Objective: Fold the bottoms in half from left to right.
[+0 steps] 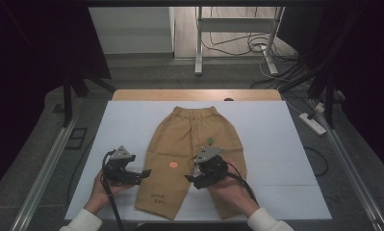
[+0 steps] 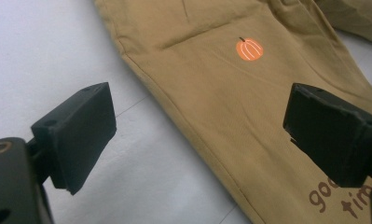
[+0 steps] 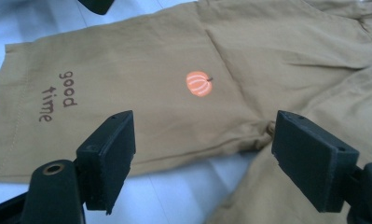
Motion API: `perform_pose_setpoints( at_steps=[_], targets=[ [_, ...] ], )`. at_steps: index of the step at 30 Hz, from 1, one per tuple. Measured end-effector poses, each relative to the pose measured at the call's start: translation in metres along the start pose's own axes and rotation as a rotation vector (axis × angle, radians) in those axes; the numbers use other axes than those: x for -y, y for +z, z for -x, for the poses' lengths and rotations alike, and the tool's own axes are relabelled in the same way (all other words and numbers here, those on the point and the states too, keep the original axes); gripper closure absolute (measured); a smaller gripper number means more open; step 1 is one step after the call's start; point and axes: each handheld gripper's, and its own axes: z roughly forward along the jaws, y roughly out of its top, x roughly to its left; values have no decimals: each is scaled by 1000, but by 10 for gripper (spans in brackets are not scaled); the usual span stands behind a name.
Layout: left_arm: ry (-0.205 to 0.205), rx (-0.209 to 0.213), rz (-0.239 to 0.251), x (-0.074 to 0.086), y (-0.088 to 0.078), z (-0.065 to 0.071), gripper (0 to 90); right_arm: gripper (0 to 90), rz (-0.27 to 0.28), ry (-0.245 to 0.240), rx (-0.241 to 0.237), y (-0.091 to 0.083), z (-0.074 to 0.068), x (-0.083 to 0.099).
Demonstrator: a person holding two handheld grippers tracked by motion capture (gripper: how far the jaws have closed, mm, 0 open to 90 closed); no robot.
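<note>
High view: tan cotton trousers (image 1: pixel 194 149) lie flat on a white sheet (image 1: pixel 276 144) over the table, long axis running away from the person, elastic gathered waistband at the far end, leg hems at the near edge. The left gripper (image 1: pixel 144 173) sits just beside the outer seam of the left leg, jaws spread, holding nothing. The right gripper (image 1: pixel 192 179) rests over the right leg near the crotch, jaws likewise apart.

Left gripper view: both black, blocky jaws stand wide open above the sheet and the leg's stitched side seam. The weave is smooth, with soft creases; an orange pumpkin print (image 2: pixel 249 49) lies ahead, brown lettering (image 2: pixel 342 198) beside the right jaw.

Right gripper view: jaws stand parted and empty over the inner leg edges at the crotch. Lettering reads "good time" (image 3: pixel 57 95) near the hem; the pumpkin sits mid-leg.
</note>
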Motion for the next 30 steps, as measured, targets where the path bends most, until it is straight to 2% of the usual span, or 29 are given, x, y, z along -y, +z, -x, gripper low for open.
perform_pose_setpoints(
  at_steps=[17,30],
  targets=[
    [-8,0,10,-1,-2,-1,94,219,-1,-23,-34,16,-13,-14],
    [-13,-10,13,0,-2,-3,96,219,-26,-58,-77,37,-33,-21]
  ],
)
